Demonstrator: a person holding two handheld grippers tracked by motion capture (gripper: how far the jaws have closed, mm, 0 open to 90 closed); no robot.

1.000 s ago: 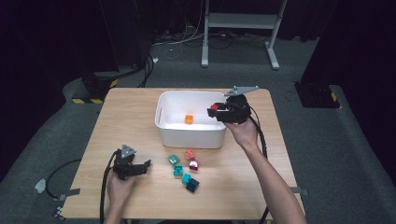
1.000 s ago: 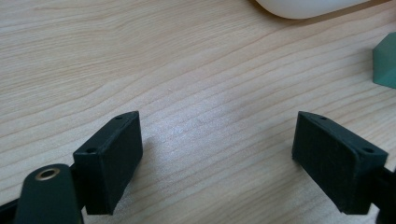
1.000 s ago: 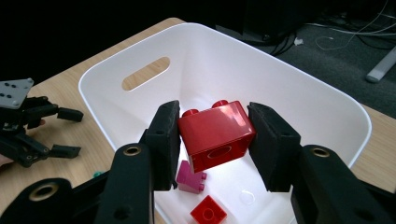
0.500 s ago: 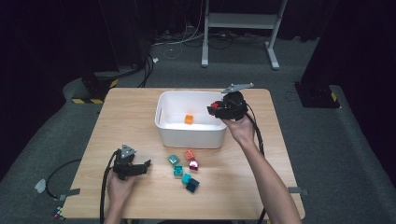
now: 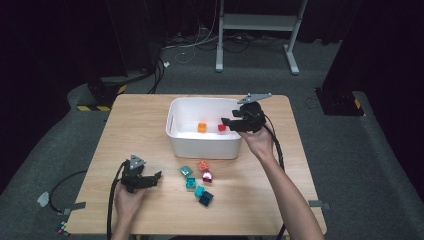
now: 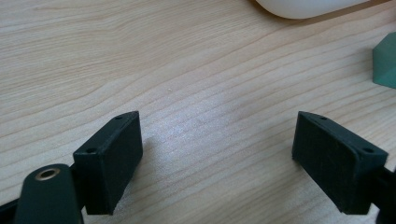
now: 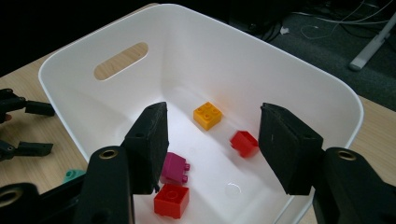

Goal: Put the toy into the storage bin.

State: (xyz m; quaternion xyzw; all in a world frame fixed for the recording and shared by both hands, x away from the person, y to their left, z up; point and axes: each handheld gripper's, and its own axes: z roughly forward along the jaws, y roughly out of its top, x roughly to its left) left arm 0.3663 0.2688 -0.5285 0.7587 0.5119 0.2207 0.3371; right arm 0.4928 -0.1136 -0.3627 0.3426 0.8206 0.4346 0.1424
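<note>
Right gripper view: we are hovering our right tongs (image 7: 212,149) over the white bin (image 7: 289,60), jaws just opening and released, the red brick (image 7: 243,143) lying below among others. Left tongs (image 6: 217,158) are resting released on the tabletop (image 6: 187,70). Next we are fetching the loose bricks (image 5: 197,180) at centre frame.

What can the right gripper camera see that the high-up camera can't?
Right gripper view: a magenta brick and a red-orange brick tucked by the bin's near wall, plus the handle slot.
High view: the person's forearms and the whole cluster of loose bricks on the table.
Both: the white bin, the orange brick, the red brick, and the right gripper. Its jaws have just been opening and grip nothing.
</note>
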